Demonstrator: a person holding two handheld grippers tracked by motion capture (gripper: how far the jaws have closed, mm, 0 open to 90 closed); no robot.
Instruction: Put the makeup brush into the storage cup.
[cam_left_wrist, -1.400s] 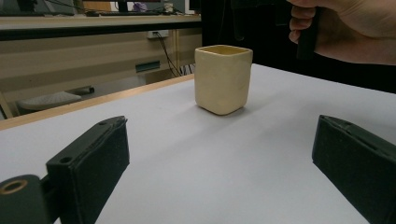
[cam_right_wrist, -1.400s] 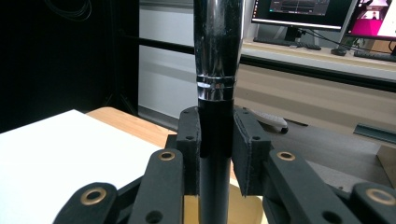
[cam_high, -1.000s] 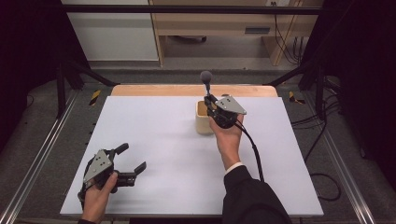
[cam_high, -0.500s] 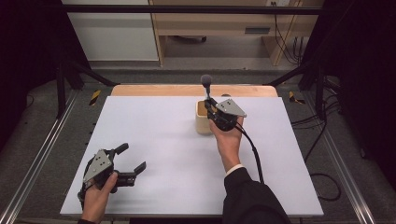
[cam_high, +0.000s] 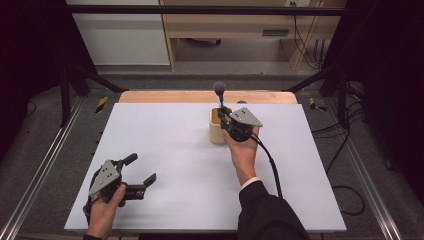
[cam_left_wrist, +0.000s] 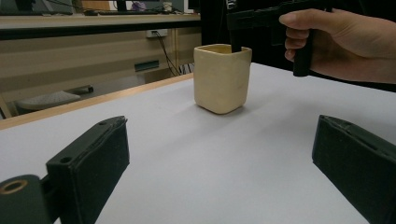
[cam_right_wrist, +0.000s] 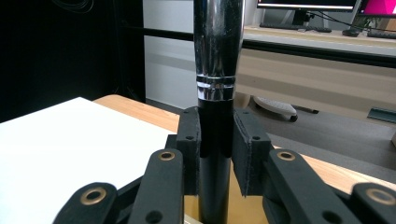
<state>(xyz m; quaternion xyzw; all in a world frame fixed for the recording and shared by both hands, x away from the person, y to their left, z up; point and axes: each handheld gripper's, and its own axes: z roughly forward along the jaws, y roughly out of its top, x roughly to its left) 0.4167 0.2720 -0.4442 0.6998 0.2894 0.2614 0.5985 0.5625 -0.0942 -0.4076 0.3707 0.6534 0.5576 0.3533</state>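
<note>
One cream cup (cam_high: 217, 127) stands upright on the white surface (cam_high: 170, 150), toward the far edge and a little right of the middle. It is squarish with rounded corners. One brush-like tool (cam_high: 220, 97) rises from it: a dark rounded head at the top, a shiny metal sleeve below, then a black handle that goes down into the cup's mouth. Whether the head is bristle or foam is hard to tell from the high view.

Two grippers are in use, one in each hand. The right gripper (cam_high: 226, 116) sits just beside the cup on its right, held from below by the person's right hand (cam_high: 243, 152), the dark sleeve (cam_high: 265, 212) trailing back to the near edge. In the right gripper view its two jaws pinch the tool's black handle (cam_right_wrist: 214, 154) between the pads, just under the metal sleeve (cam_right_wrist: 217, 46), with the tool upright and the yellow inside of the cup (cam_right_wrist: 243, 210) visible below the jaws.

The left gripper (cam_high: 141, 170) rests low at the near left corner of the surface, well apart from the cup, gripped by the left hand (cam_high: 102, 212). Its two jaws are spread wide with nothing between them; in the left gripper view they frame bare white surface, with the cup (cam_left_wrist: 222, 77) farther off and the right hand (cam_left_wrist: 341, 42) above and beside it.
</note>
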